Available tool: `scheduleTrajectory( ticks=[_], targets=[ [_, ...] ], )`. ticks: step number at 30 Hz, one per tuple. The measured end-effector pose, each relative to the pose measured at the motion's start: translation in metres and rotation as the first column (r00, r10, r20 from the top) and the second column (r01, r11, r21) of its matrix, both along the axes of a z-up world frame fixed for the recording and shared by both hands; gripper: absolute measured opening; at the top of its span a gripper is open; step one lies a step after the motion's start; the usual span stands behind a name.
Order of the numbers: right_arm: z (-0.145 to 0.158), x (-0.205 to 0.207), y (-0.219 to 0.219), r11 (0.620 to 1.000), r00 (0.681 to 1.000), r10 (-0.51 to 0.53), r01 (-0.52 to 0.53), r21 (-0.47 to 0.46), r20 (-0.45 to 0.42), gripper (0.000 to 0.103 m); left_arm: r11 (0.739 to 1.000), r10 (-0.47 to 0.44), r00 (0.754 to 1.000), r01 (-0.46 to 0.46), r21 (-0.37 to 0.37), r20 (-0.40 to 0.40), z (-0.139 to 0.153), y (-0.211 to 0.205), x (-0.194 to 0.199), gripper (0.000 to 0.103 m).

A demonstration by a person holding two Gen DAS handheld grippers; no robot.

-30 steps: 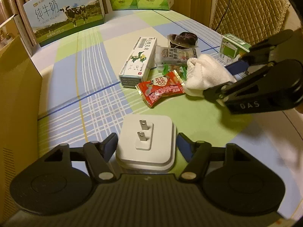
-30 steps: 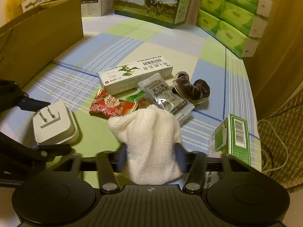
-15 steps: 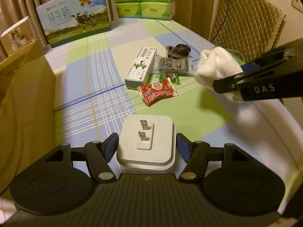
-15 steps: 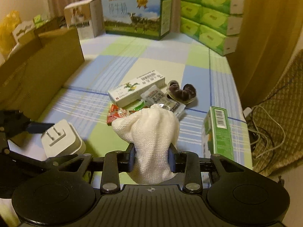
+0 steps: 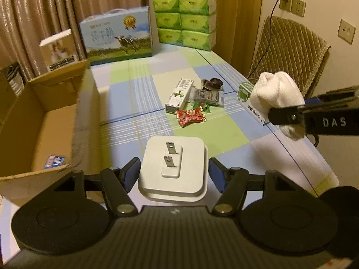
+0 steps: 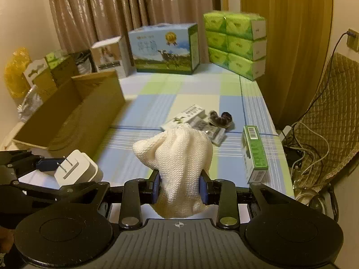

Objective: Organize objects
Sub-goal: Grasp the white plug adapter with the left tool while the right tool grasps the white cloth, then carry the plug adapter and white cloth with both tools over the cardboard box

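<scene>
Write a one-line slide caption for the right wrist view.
Right gripper holds a white knit cloth above the checked table; left gripper carries a white plug adapter beside the open cardboard box.

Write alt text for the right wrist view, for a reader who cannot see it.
The right gripper clamps a bunched white knit cloth above a checked blue-and-green table. At lower left, the left gripper holds a white plug adapter; an open cardboard box sits left, with small packets and a green carton beyond.
</scene>
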State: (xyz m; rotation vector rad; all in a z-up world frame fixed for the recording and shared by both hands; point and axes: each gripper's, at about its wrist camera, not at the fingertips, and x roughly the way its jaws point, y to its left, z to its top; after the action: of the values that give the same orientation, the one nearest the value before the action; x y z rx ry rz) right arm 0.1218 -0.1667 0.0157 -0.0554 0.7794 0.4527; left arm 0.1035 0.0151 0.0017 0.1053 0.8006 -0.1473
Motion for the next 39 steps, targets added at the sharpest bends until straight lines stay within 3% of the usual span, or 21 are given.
scheduleTrajectory(
  ticks=[14, 39],
  targets=[
    [0.011, -0.059, 0.034, 0.998, 0.998, 0.07, -0.07, 0.007, 0.007, 0.031, 0.997, 0.078, 0.996, -0.078, 0.001, 0.04, 0.034, 0.032, -0.057, 0.062],
    [0.012, -0.074, 0.082, 0.985, 0.985, 0.17, -0.17, -0.004, 0.015, 0.031, 0.986, 0.165, 0.985, -0.165, -0.005, 0.053, 0.047, 0.08, -0.076, 0.062]
  ],
)
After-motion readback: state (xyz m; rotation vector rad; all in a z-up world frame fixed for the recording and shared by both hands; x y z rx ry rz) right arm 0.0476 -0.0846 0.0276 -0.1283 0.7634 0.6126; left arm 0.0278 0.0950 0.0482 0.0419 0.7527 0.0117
